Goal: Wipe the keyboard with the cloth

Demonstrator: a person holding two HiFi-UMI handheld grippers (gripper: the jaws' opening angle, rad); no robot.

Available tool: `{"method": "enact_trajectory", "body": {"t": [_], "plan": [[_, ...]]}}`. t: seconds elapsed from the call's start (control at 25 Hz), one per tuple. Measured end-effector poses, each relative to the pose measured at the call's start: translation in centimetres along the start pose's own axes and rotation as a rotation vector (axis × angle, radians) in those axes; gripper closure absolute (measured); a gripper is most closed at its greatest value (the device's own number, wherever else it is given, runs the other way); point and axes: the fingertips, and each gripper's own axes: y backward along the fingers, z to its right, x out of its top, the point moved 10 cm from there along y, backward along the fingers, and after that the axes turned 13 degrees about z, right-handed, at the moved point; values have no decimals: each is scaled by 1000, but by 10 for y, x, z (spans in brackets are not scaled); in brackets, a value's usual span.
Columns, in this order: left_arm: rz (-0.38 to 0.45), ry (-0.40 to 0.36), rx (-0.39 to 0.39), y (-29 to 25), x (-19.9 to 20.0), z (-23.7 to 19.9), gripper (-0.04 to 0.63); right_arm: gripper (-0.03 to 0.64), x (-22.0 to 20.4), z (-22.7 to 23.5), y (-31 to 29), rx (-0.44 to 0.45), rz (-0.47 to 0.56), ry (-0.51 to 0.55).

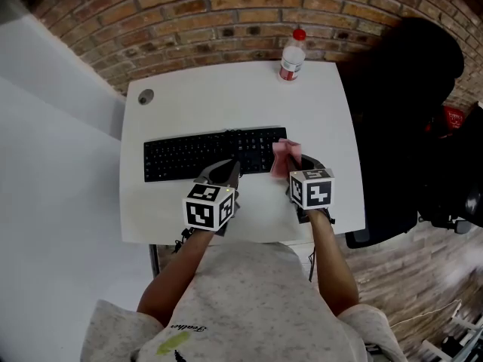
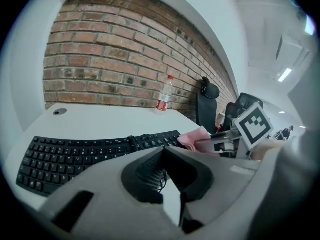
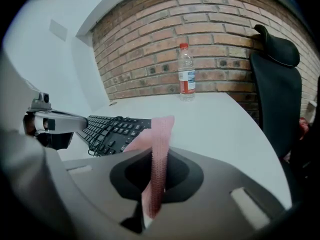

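Note:
A black keyboard (image 1: 189, 155) lies across the middle of the white table (image 1: 226, 89). My right gripper (image 1: 291, 164) is shut on a pink cloth (image 1: 282, 157), which rests at the keyboard's right end. In the right gripper view the cloth (image 3: 162, 129) stands as a narrow strip pinched between the jaws of the right gripper (image 3: 156, 156). My left gripper (image 1: 235, 166) is shut with nothing in it, its tip over the keyboard's front edge near the middle. In the left gripper view, the keyboard (image 2: 75, 151) and the cloth (image 2: 192, 136) lie beyond the left gripper (image 2: 163, 150).
A clear water bottle (image 1: 291, 56) with a red cap stands at the table's back edge, against the brick wall. A cable hole (image 1: 146, 96) sits at the back left corner. A black office chair (image 1: 400, 111) stands close to the table's right side.

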Motion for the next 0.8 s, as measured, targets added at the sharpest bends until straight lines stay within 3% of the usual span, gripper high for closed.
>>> {"method": "enact_trajectory", "body": {"t": [0.36, 0.8], "plan": [[32, 5, 4, 15, 15, -15, 601, 594, 39, -14, 18, -10, 127, 11], [95, 1, 36, 51, 37, -55, 601, 594, 88, -96, 18, 113, 299, 68]]}}
